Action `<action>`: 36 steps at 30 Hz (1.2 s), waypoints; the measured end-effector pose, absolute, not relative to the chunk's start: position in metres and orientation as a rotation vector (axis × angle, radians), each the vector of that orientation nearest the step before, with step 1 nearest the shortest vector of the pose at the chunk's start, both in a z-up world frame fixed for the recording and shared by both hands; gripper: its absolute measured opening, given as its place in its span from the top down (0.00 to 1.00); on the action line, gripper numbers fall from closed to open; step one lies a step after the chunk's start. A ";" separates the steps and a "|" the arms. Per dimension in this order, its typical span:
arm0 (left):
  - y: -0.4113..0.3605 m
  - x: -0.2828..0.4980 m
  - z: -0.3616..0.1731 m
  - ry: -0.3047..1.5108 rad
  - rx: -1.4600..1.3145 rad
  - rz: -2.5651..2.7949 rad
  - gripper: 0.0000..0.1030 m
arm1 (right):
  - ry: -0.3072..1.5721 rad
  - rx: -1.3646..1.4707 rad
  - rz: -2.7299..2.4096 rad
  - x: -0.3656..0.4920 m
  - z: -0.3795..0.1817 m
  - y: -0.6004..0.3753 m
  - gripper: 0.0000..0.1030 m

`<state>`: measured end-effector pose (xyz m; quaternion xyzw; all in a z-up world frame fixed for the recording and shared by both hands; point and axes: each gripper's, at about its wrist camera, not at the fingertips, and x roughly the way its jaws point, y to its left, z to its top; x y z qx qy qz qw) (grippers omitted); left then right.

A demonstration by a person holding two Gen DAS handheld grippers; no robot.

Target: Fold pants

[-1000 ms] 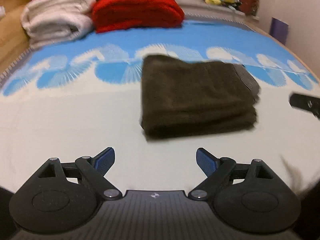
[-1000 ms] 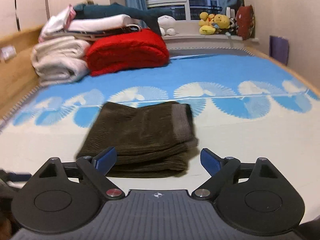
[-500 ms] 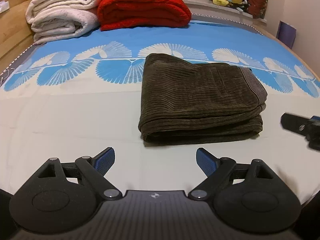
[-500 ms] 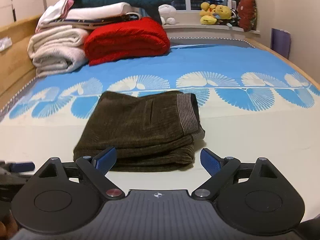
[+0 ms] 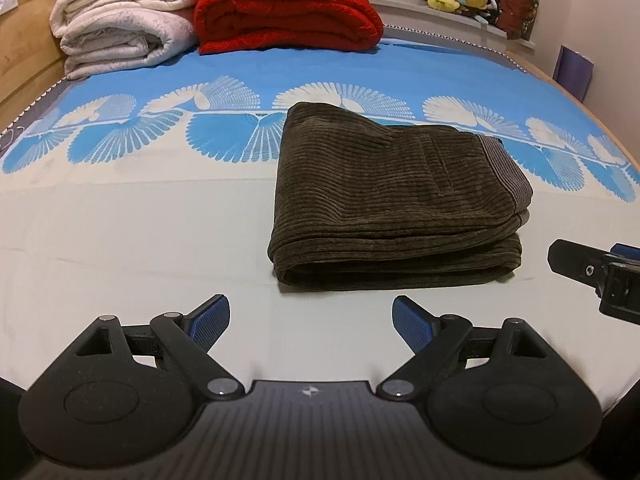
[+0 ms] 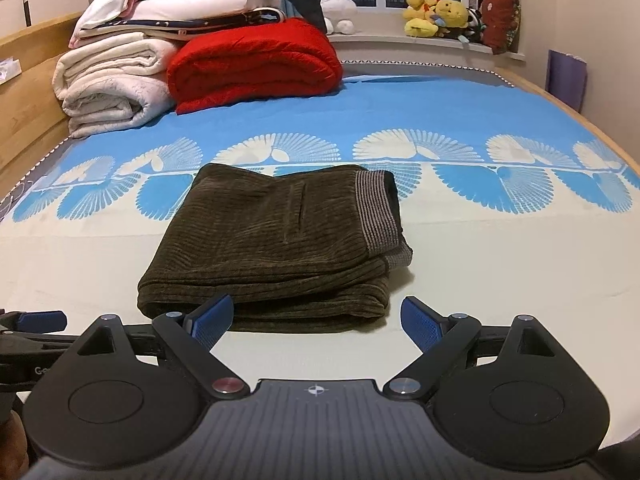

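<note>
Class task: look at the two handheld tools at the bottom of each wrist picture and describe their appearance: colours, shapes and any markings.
Both the left tool and right tool are matte black, with a ribbed central plate bearing a small round white emblem. Rounded lobes sit either side, linked by jointed arms to blue textured fingertips. Pivot pins are silver, except one red pin on the right tool.

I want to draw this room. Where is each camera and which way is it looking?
Left wrist: sits on the left gripper, low over the bed, facing the folded pants; the right gripper's tip shows at right.
Right wrist: sits on the right gripper, facing the same pants; the left gripper's tip shows at left.
Both share the pants, red blanket and window toys.
</note>
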<state>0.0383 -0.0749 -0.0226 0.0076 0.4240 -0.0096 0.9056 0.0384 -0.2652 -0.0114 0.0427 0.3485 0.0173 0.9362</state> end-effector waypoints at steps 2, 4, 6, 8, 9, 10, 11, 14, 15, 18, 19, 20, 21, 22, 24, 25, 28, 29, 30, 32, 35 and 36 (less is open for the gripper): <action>-0.076 0.038 -0.023 0.874 0.018 -0.021 0.11 | 0.713 0.088 0.034 0.038 -0.011 -0.265 0.11; -0.076 0.039 -0.023 0.874 0.018 -0.022 0.11 | 0.714 0.088 0.033 0.038 -0.011 -0.265 0.11; -0.077 0.039 -0.023 0.873 0.018 -0.023 0.11 | 0.715 0.087 0.035 0.038 -0.011 -0.266 0.11; -0.077 0.038 -0.022 0.871 0.019 -0.024 0.11 | 0.716 0.085 0.038 0.038 -0.011 -0.267 0.11; -0.077 0.038 -0.022 0.870 0.020 -0.025 0.11 | 0.715 0.083 0.039 0.038 -0.011 -0.267 0.11; -0.077 0.038 -0.022 0.869 0.019 -0.024 0.11 | 0.714 0.082 0.040 0.038 -0.011 -0.267 0.11; -0.077 0.038 -0.022 0.869 0.018 -0.024 0.11 | 0.714 0.080 0.040 0.038 -0.011 -0.267 0.11; -0.076 0.038 -0.022 0.869 0.016 -0.026 0.11 | 0.715 0.078 0.042 0.037 -0.011 -0.266 0.11; -0.075 0.038 -0.022 0.869 0.017 -0.026 0.11 | 0.715 0.079 0.042 0.037 -0.011 -0.266 0.11; -0.075 0.039 -0.022 0.870 0.016 -0.027 0.11 | 0.715 0.079 0.041 0.038 -0.011 -0.265 0.11; -0.075 0.039 -0.022 0.870 0.016 -0.027 0.11 | 0.715 0.079 0.041 0.037 -0.011 -0.265 0.11; -0.075 0.038 -0.022 0.870 0.016 -0.026 0.11 | 0.715 0.079 0.041 0.038 -0.011 -0.265 0.11; -0.075 0.038 -0.022 0.870 0.015 -0.026 0.11 | 0.717 0.077 0.042 0.038 -0.011 -0.265 0.11; -0.075 0.038 -0.022 0.870 0.016 -0.026 0.11 | 0.718 0.077 0.042 0.038 -0.011 -0.265 0.11; -0.075 0.038 -0.022 0.871 0.016 -0.027 0.11 | 0.719 0.074 0.048 0.038 -0.011 -0.267 0.11; -0.075 0.038 -0.022 0.870 0.016 -0.028 0.11 | 0.720 0.074 0.048 0.038 -0.011 -0.266 0.11; -0.075 0.038 -0.022 0.869 0.017 -0.027 0.11 | 0.720 0.074 0.050 0.038 -0.011 -0.266 0.11; -0.075 0.038 -0.023 0.870 0.016 -0.027 0.11 | 0.720 0.074 0.049 0.038 -0.011 -0.267 0.11; -0.075 0.039 -0.023 0.871 0.016 -0.026 0.11 | 0.720 0.073 0.049 0.038 -0.011 -0.267 0.11; -0.075 0.038 -0.023 0.870 0.017 -0.026 0.11 | 0.720 0.074 0.048 0.038 -0.011 -0.266 0.11; -0.075 0.038 -0.023 0.870 0.019 -0.026 0.11 | 0.720 0.075 0.049 0.038 -0.011 -0.266 0.11; -0.075 0.038 -0.023 0.870 0.020 -0.026 0.11 | 0.720 0.074 0.048 0.038 -0.011 -0.266 0.11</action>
